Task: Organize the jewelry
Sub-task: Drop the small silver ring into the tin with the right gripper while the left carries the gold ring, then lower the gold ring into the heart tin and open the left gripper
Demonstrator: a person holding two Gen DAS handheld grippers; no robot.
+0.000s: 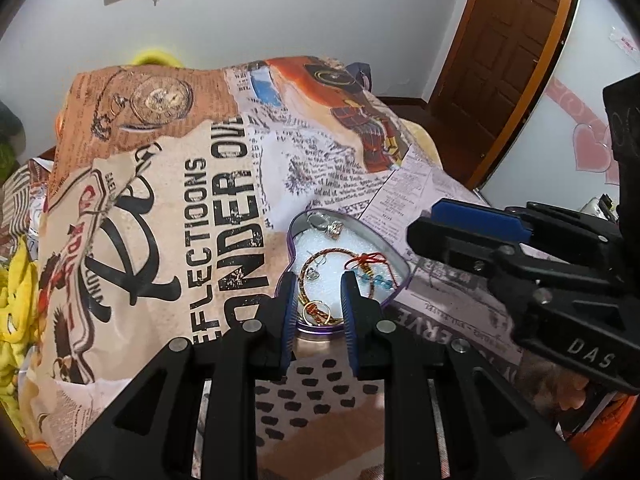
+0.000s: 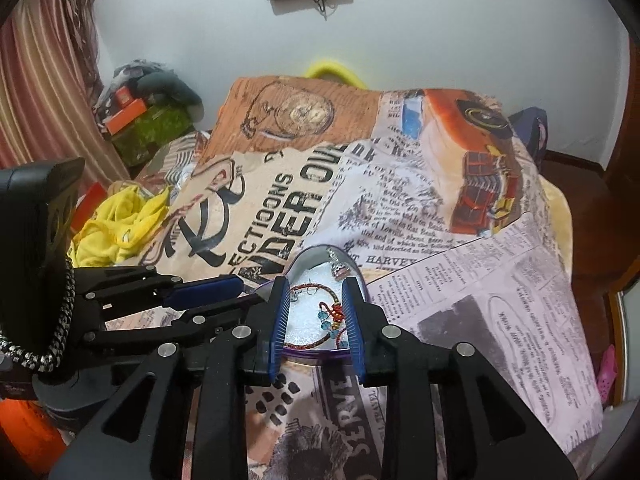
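Two grippers are seen over a bed covered by a newsprint-pattern blanket (image 1: 192, 184). At the far left, yellow cloth (image 2: 116, 224) is bunched beside the blanket, with a green box (image 2: 150, 132) farther back against the wall. Near the middle of the blanket a heart-shaped tin (image 1: 390, 252) with a purple rim and white lining is laid open. Inside it, a silver ring (image 1: 335, 227) is seen at the far end, a gold bangle (image 1: 320, 280) in the middle, a red knotted cord (image 1: 368, 260) with blue beads (image 1: 378, 280) to its right, and small gold rings (image 1: 316, 312) at the near end.

The left gripper (image 1: 319, 320) is held just over the near edge of the tin, its blue-padded jaws moderately parted with nothing between them. The right gripper (image 2: 316, 320) is held over the same tin from the right side, its jaws likewise moderately parted and gripping nothing; the cord and beads are framed between its fingers. At the far right, a brown door (image 1: 508, 48) is visible.
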